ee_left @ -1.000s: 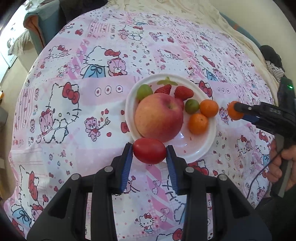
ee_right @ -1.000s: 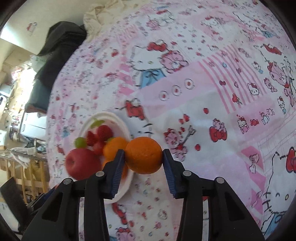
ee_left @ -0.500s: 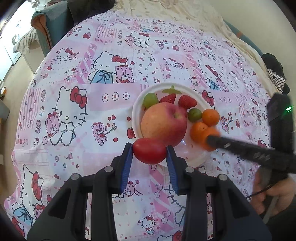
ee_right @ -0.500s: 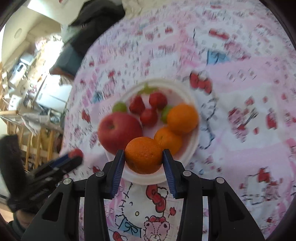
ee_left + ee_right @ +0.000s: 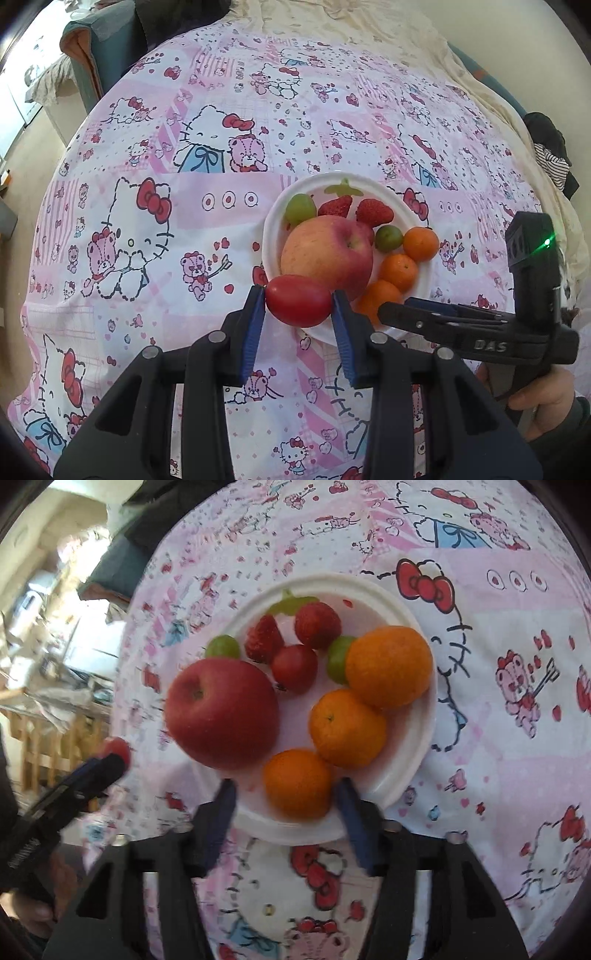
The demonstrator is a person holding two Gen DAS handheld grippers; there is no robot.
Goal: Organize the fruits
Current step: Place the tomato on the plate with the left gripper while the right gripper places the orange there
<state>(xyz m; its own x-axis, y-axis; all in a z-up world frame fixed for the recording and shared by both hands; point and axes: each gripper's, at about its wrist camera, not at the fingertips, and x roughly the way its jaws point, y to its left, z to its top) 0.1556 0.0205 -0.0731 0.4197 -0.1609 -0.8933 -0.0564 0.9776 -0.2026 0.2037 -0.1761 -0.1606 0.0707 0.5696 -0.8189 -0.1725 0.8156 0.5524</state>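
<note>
A white plate (image 5: 271,229) (image 5: 410,746) on the Hello Kitty cloth holds a big red apple (image 5: 325,253) (image 5: 221,712), strawberries (image 5: 373,212), green grapes (image 5: 300,208), and tangerines (image 5: 420,243). My left gripper (image 5: 298,308) is shut on a red cherry tomato (image 5: 298,301) just above the plate's near rim; it also shows in the right wrist view (image 5: 117,749). My right gripper (image 5: 284,794) stands open around a tangerine (image 5: 298,789) resting on the plate's near edge, the fingers a little apart from it. That tangerine also shows in the left wrist view (image 5: 376,299).
The patterned cloth (image 5: 184,221) covers the round table. A teal chair (image 5: 96,48) stands at the far left. Dark clothes (image 5: 546,147) lie at the right edge. A beige cloth (image 5: 332,22) lies at the back.
The right gripper brought its tangerine over the plate, lowered it beside the other tangerines and opened its jaws. The left gripper kept the tomato and drew slightly nearer the plate.
</note>
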